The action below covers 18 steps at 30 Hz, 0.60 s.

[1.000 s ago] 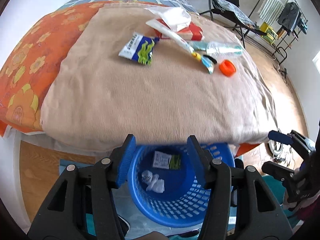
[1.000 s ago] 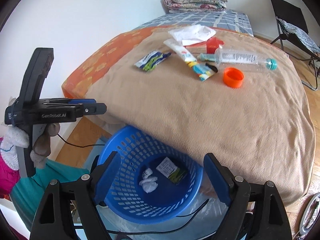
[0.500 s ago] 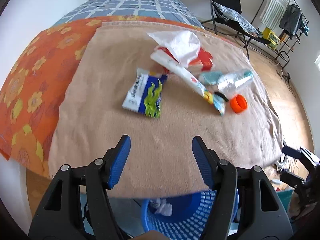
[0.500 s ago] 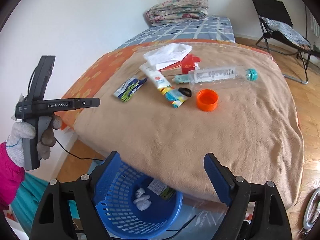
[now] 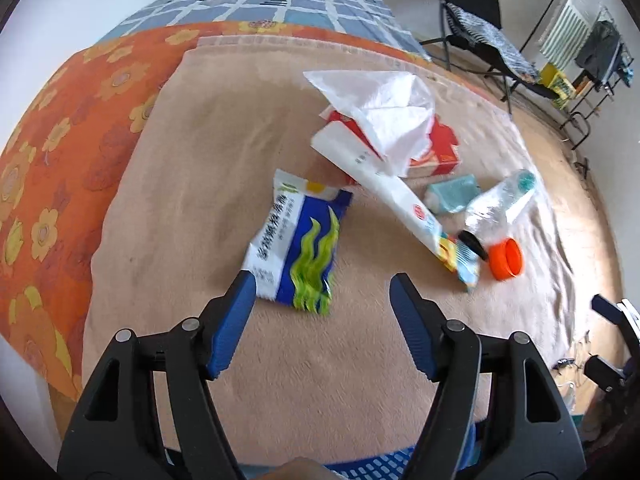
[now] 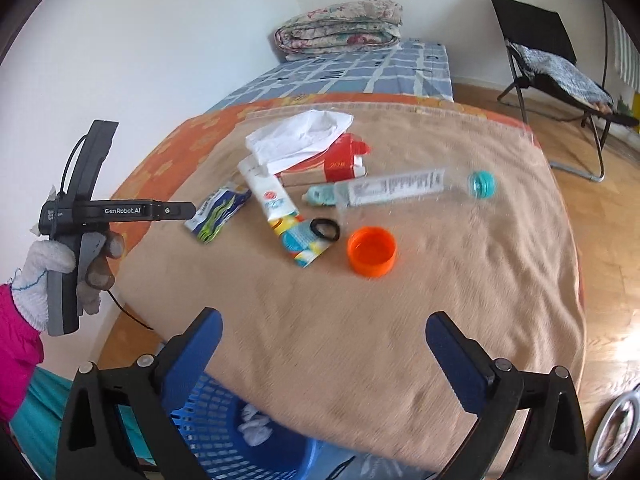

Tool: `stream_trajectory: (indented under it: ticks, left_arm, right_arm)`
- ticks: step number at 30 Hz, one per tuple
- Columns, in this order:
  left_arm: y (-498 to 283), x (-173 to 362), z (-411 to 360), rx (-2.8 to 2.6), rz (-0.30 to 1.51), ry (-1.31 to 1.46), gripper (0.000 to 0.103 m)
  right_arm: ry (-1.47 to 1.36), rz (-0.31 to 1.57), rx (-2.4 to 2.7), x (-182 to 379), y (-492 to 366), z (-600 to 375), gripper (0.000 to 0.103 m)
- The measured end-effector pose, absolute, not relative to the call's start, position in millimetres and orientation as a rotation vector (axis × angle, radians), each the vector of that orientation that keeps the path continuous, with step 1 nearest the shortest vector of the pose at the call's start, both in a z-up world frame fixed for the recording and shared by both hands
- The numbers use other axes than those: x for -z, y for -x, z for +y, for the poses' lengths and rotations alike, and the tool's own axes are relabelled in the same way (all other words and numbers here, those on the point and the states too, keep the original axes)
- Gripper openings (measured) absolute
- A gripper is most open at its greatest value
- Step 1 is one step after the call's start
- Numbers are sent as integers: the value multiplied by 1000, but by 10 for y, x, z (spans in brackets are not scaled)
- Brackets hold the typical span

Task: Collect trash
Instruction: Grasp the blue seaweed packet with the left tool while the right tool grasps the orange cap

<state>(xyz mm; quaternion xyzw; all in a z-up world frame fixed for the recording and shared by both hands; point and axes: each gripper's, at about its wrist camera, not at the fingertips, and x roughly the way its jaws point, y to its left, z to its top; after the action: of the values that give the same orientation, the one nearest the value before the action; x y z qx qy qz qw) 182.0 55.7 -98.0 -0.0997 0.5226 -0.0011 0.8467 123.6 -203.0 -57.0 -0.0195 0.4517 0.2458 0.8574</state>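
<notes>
Left gripper (image 5: pixel 322 286) hovers jaws wide over the wrapper (image 5: pixel 298 246) mid-bed; right gripper (image 6: pixel 322 330) jaws wide, empty.

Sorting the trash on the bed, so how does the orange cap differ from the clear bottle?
The orange cap is short, round and opaque; the clear bottle is long and see-through. The cap sits open side up, while the bottle lies on its side, with its own teal cap on. Both rest on the tan blanket.

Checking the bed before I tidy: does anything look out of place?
Yes. Litter lies on the tan blanket: a snack wrapper, a tube, an uncapped bottle on its side, and a loose orange cap.
</notes>
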Motion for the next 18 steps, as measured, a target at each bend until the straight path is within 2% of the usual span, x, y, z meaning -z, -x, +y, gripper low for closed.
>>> stream_trajectory:
  ticks: [18]
  left_arm:
    - [-2336, 1373, 582, -66, 1196, 141, 72]
  right_arm:
    - [73, 1036, -469, 872, -1861, -1907, 103]
